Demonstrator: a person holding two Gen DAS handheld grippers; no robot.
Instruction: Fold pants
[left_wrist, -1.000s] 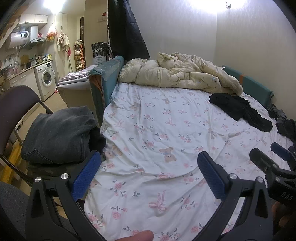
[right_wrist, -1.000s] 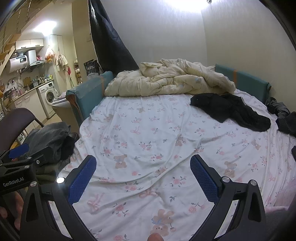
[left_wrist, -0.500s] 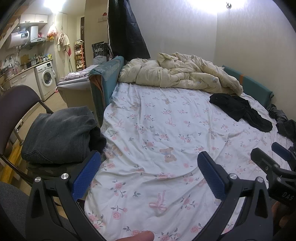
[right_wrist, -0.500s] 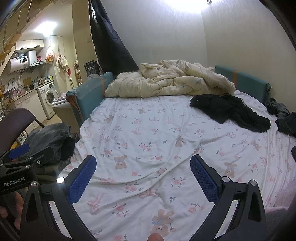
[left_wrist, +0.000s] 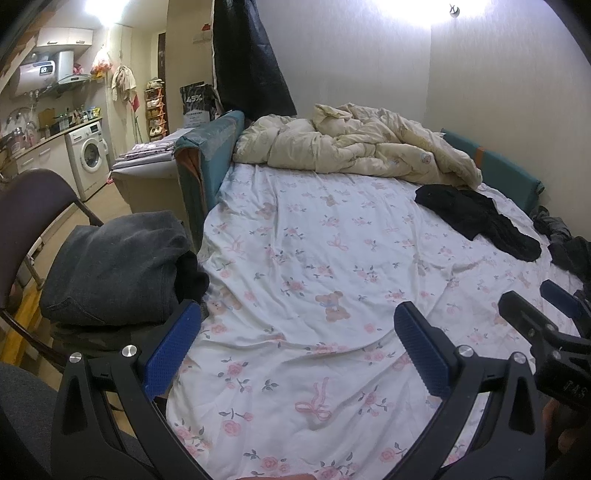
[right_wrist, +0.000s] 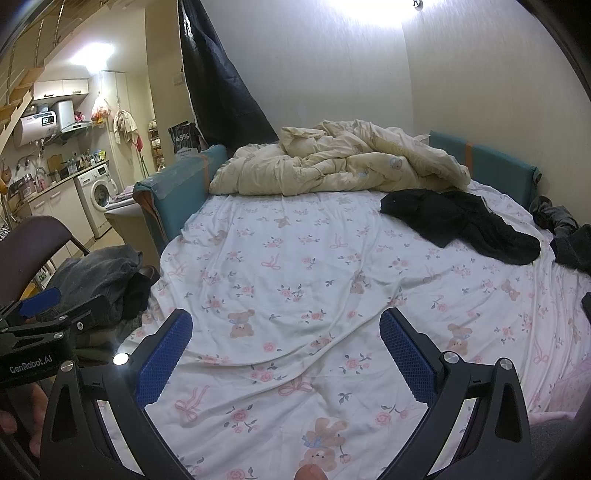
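Left wrist view: mounted behind left hand-held gripper (left_wrist: 295, 347), looking forward over foot of bed (left_wrist: 332, 258), low and near the sheet, facing cream duvet (left_wrist: 354, 147) at far wall. Chair (left_wrist: 33, 206) with grey clothes close at left edge. Right wrist view: same facing, behind right hand-held gripper (right_wrist: 286, 354). Shared: bed, duvet, black pants (right_wrist: 461, 221), chair, washing machine (right_wrist: 98, 192). Each view catches the other gripper at its edge.

The bed sheet (left_wrist: 332, 258) is white with pink roses, pink bows and little brown bears. The quilt (left_wrist: 354, 147) is pale yellow. The pants (left_wrist: 476, 218) are black. The bed frame (left_wrist: 210, 158) is teal. The folded clothes (left_wrist: 114, 269) are dark grey. Each tool has blue pads (left_wrist: 171, 349) on black arms.
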